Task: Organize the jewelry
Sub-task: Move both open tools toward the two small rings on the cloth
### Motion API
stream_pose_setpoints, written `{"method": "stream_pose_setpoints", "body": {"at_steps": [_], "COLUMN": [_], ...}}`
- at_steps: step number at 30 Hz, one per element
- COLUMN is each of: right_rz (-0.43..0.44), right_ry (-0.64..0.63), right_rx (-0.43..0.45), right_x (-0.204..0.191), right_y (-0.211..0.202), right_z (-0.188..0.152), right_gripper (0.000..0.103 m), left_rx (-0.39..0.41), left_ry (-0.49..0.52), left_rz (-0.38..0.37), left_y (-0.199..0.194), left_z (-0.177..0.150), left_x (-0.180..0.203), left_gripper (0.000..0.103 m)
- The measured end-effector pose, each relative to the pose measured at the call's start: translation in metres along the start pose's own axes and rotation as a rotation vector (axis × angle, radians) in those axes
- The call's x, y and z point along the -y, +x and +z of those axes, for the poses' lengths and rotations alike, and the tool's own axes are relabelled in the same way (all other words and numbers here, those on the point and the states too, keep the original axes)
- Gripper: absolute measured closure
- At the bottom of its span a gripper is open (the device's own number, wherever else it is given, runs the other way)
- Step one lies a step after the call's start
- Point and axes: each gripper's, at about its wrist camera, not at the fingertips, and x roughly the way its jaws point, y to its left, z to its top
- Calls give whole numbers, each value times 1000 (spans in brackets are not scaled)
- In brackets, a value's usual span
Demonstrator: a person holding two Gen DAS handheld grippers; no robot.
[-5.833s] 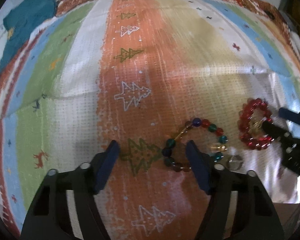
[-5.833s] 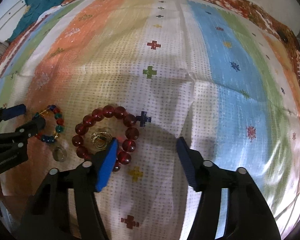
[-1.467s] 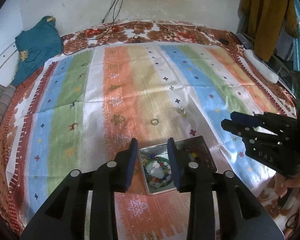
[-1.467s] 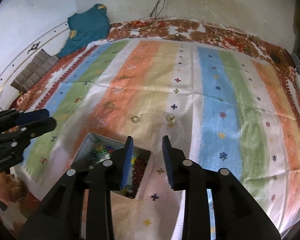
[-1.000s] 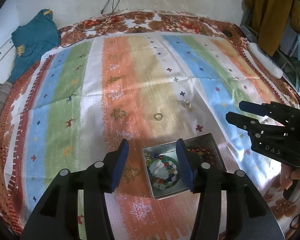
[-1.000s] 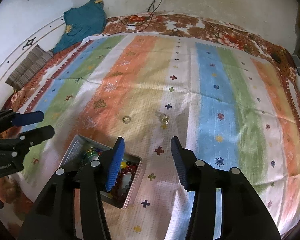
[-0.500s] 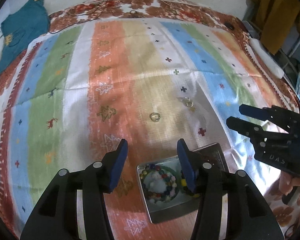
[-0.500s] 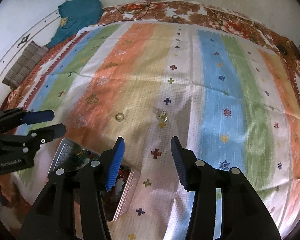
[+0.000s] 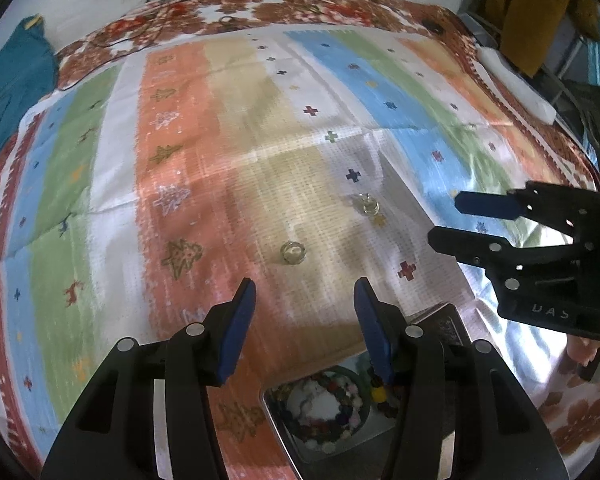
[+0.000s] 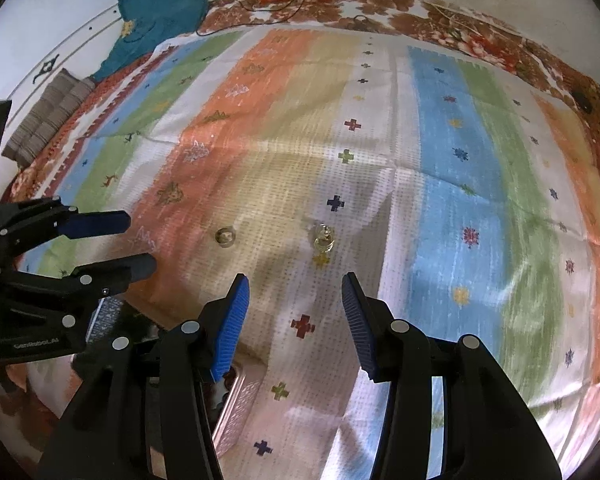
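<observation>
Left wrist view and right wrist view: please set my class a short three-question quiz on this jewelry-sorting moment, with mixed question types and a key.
1. True or false: the left tool is shut on a bracelet.
2. Multiple choice: where does the multicolored bead bracelet lie? A) on the striped cloth B) inside the metal tin C) between the right tool's fingers
3. Fill in: how many small pieces of jewelry lie loose on the cloth ahead of the tools?

Key
1. False: both tools are open and hold nothing.
2. B
3. Two: a ring and a small gold piece.
</observation>
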Motion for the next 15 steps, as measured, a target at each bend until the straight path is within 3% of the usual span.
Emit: {"method": "stream_pose_setpoints", "body": {"at_steps": [15], "right_rz": [-8], "right_ry": [-29], "right_rx": [-50], "right_x": [6], "right_y": [35], "right_z": [14], "right_gripper": [55], "left_rx": [-62], "left_ry": [47], "left_rz": [-4], "left_y": [37], "left_z": [15], "left_x": [-14], "left_gripper": [52]}}
